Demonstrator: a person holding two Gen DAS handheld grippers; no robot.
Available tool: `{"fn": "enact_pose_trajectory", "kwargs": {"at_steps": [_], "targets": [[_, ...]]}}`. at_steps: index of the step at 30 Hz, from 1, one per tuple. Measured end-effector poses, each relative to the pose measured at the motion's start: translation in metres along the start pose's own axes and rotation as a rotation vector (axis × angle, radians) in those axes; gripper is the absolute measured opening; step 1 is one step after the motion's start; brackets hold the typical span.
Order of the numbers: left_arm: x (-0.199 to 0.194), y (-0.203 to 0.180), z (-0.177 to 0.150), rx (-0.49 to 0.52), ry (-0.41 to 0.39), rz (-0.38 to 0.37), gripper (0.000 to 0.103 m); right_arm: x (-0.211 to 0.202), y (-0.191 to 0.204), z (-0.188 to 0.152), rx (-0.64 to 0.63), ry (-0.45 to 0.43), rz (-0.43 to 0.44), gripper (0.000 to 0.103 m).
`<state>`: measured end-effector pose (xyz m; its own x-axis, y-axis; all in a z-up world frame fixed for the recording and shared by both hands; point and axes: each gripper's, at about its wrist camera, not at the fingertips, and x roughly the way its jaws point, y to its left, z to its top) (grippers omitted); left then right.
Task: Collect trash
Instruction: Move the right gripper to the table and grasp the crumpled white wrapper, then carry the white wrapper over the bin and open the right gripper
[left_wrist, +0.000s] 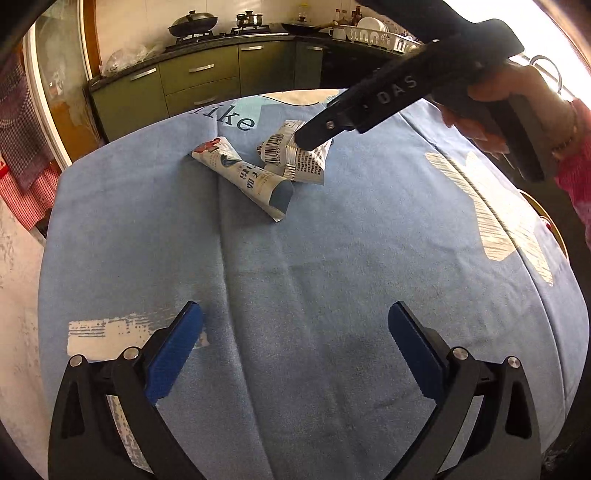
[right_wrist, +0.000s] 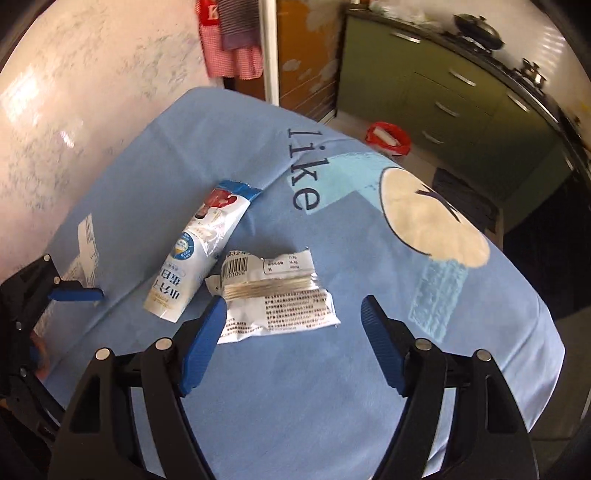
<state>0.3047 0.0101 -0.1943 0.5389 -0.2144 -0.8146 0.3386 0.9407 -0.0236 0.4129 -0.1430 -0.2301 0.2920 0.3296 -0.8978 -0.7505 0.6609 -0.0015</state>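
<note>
Two pieces of trash lie side by side on the blue tablecloth (left_wrist: 295, 295): a white pouch with a red picture (left_wrist: 242, 173) (right_wrist: 197, 254), and a crumpled white wrapper with a barcode (left_wrist: 295, 157) (right_wrist: 277, 295). My right gripper (right_wrist: 293, 317) hovers just over the barcode wrapper, jaws open around its near edge, pads not pressing on it; in the left wrist view the right gripper (left_wrist: 312, 142) comes in from the upper right, held by a hand (left_wrist: 517, 107). My left gripper (left_wrist: 295, 321) is open wide over bare cloth, well short of the trash.
The cloth (right_wrist: 332, 387) carries a printed word and a cream circle (right_wrist: 432, 221). A red-lined bin (right_wrist: 388, 137) stands on the floor beyond the table's far edge. Green kitchen cabinets (left_wrist: 199, 85) with pans run along the back. Checked cloths (right_wrist: 232, 44) hang by the wall.
</note>
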Motion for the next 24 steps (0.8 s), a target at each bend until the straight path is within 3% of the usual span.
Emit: {"fn": "enact_pose_trajectory", "kwargs": {"at_steps": [5,14,24], "targets": [[0.001,-0.003,0.000,0.005,-0.001,0.004,0.098,0.010,0.006,0.009,-0.049,0.016,0.007,0.081],[0.003,-0.005,-0.002,0.012,0.000,0.013,0.098,0.029,0.012,0.017,-0.088,0.067,0.014,0.081],[0.002,-0.008,-0.003,0.019,0.001,0.024,0.098,0.026,0.024,0.005,-0.121,0.057,-0.040,0.065]]}}
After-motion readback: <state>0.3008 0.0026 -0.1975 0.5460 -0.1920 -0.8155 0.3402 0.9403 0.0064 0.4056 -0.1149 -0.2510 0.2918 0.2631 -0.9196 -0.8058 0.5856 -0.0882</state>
